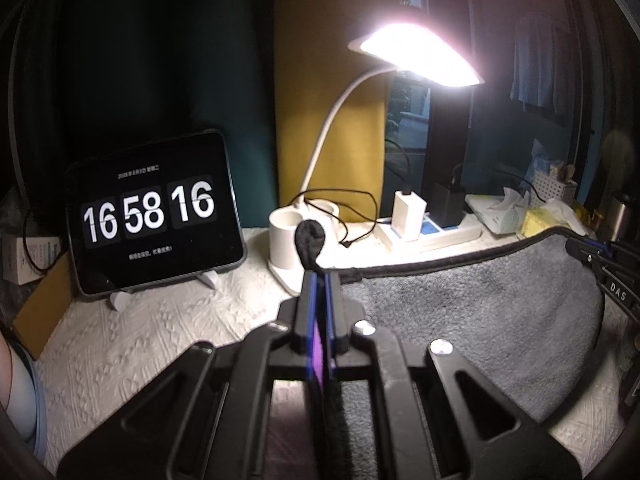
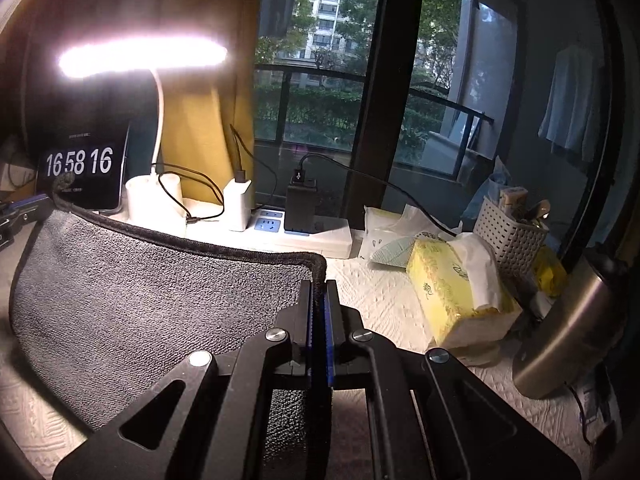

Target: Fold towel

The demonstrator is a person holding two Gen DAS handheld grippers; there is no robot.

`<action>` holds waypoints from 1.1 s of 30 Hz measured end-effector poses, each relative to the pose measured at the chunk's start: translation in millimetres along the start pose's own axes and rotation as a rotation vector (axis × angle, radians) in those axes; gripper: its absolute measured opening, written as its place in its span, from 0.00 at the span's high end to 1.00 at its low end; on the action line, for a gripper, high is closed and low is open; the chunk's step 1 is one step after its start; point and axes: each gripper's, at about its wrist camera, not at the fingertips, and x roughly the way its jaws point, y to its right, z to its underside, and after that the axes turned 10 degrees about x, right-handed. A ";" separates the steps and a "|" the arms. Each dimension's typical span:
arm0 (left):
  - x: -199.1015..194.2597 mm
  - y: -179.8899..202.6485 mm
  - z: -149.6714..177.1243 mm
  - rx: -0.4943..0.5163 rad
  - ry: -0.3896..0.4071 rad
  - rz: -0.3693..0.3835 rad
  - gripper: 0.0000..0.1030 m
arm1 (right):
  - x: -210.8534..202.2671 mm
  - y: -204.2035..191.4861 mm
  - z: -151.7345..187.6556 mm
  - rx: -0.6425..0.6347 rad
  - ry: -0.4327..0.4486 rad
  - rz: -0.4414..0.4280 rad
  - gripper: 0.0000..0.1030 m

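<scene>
We see a dim room lit mainly by the desk lamp (image 1: 416,56), whose head is blown out to white glare in both views and throws a pinkish flare up the right of the left wrist view. Its light pools on the bench (image 1: 152,340) below; the corners fall to black. Grey daylight shows through the window (image 2: 328,80). Fisheye bending curves the edges, and the near fingers (image 2: 306,320) are soft

Nubby grey cloth towel (image 2: 160,300); embossed white tablecloth (image 1: 140,344); brushed metal flask (image 2: 568,332).
</scene>
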 end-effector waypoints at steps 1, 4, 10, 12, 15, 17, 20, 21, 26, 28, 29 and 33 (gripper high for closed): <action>1.9 -0.1 0.2 0.000 -0.002 0.001 0.96 | 2.1 -0.2 -0.5 -0.002 -0.001 0.001 0.95; 10.6 0.2 -0.2 0.006 -0.011 0.003 0.96 | 9.7 -1.3 -2.5 -0.009 -0.006 0.003 0.95; 35.8 1.2 5.6 0.023 -0.057 0.012 0.96 | 38.1 -2.7 2.6 -0.012 -0.053 0.016 0.95; 44.2 1.7 8.2 0.029 -0.077 0.016 0.96 | 47.2 -2.2 5.8 -0.011 -0.070 0.019 0.95; 57.7 2.0 12.3 0.031 -0.114 0.031 0.96 | 62.8 0.5 10.8 0.011 -0.117 0.005 0.95; 66.4 1.5 14.8 0.022 -0.145 0.045 0.95 | 70.9 1.3 14.2 0.016 -0.142 0.005 0.95; 76.3 0.3 16.3 0.004 -0.183 0.061 0.94 | 78.8 0.0 16.6 0.010 -0.177 0.003 0.95; 80.1 0.0 16.9 -0.001 -0.198 0.061 0.94 | 81.2 -0.3 16.8 0.009 -0.190 0.001 0.95; 100.2 -3.7 26.0 -0.026 -0.297 0.062 0.91 | 93.7 2.5 18.3 0.025 -0.257 0.013 0.95; 105.4 -4.6 28.7 -0.035 -0.324 0.066 0.90 | 96.8 4.7 18.6 0.037 -0.274 0.013 0.95; 108.7 -5.5 30.0 -0.043 -0.343 0.067 0.89 | 98.8 5.5 18.7 0.042 -0.283 0.013 0.95; 109.0 -5.8 29.9 -0.050 -0.348 0.063 0.86 | 101.7 5.9 19.9 0.044 -0.295 0.021 0.85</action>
